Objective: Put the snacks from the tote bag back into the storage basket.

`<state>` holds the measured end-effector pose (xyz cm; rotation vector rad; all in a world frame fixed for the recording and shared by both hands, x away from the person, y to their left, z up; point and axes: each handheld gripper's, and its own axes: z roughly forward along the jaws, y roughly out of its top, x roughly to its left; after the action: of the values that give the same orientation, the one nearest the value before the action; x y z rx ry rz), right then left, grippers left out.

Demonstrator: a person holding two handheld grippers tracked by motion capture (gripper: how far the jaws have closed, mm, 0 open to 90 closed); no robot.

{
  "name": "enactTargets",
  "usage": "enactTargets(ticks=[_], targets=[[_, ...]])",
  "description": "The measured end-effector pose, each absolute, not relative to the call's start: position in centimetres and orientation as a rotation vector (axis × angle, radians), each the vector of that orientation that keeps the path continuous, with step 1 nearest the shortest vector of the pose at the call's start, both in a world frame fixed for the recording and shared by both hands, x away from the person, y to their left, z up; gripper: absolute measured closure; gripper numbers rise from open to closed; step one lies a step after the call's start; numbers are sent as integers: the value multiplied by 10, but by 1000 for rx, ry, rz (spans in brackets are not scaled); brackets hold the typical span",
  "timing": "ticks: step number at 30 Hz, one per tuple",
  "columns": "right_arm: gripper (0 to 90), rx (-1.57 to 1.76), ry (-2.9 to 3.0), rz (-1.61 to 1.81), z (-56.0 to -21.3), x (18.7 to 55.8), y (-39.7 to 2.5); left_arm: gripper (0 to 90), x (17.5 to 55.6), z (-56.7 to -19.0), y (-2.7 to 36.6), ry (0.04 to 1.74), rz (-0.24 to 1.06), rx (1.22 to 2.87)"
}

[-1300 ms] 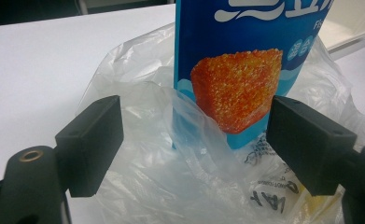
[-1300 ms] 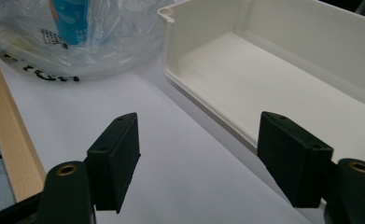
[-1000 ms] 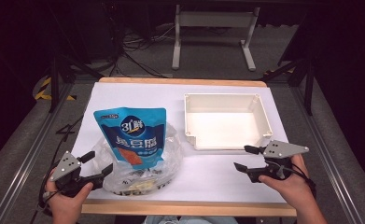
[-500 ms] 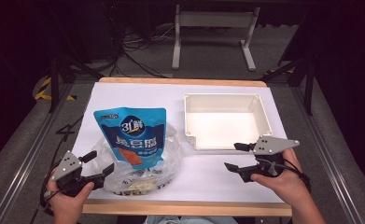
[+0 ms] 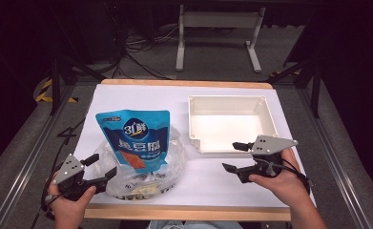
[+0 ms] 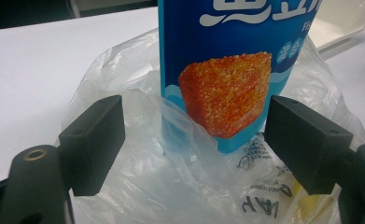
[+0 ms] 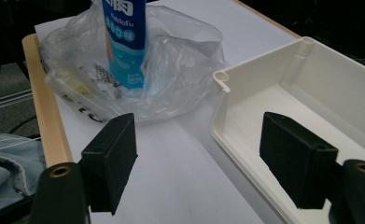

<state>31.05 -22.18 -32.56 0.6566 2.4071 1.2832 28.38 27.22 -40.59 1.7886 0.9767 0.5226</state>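
Note:
A blue snack pouch (image 5: pixel 135 139) with an orange cube picture stands in a clear plastic bag (image 5: pixel 143 169) at the table's front left. My left gripper (image 5: pixel 100 168) is open just left of the bag; in the left gripper view the pouch (image 6: pixel 227 60) and the bag's film (image 6: pixel 180 177) sit between and beyond the jaws, not pinched. My right gripper (image 5: pixel 233 156) is open at the front right, by the near left corner of a white empty tray (image 5: pixel 232 123). The right gripper view has the tray's corner (image 7: pixel 222 79) and the bag (image 7: pixel 171 65) ahead.
White paper covers the table (image 5: pixel 141 98), with a wooden front edge (image 5: pixel 184 213). A metal stand (image 5: pixel 217 28) and cables lie on the dark floor beyond. Denim cloth (image 7: pixel 3 163) lies below the table's edge in the right gripper view.
The right gripper has moved left along the tray's front, toward the bag. The left gripper and the bag have stayed put.

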Motion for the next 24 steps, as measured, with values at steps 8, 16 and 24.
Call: enactTargets(ticks=[8, 16, 24], targets=[[279, 615, 2424, 1325, -322, 320, -210, 213, 284, -407, 272, 989, 534, 1788], [278, 554, 2449, 1350, -318, 332, -188, 228, 278, -408, 275, 995, 548, 1750], [278, 539, 2449, 1363, -321, 343, -171, 225, 274, -409, 277, 1003, 553, 1756]])
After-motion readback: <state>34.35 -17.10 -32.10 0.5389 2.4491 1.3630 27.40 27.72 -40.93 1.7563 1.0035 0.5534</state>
